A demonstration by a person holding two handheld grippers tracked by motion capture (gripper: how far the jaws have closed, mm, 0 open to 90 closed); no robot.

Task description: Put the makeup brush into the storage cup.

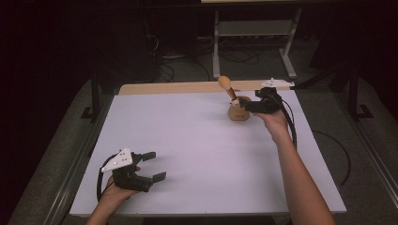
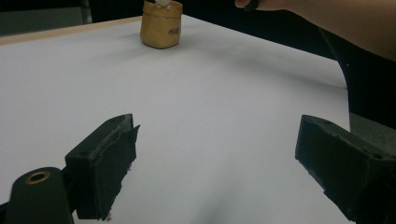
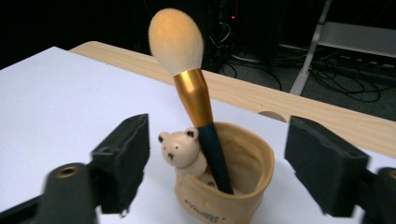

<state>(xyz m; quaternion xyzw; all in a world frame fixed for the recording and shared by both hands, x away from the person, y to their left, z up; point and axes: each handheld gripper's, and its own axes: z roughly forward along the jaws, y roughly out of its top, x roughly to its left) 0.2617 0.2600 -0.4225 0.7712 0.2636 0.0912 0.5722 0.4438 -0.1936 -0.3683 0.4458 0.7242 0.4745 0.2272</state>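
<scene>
Brush [image 3: 194, 93] stands handle-down in the tan pouch [image 3: 243, 172], leaning on its rim beside a small bear figure [image 3: 180, 149]. Pouch location: far right part of the white table [image 1: 187, 140]. Right gripper [image 1: 246, 106]: jaws spread, 1 on each side of the pouch, pads clear of it. Left gripper [image 1: 153, 166]: jaws wide apart, nothing between them, resting near the table's near left edge.

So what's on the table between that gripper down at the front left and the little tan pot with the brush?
Nothing: in the high view, bare white table runs from the left gripper to the pot.
</scene>
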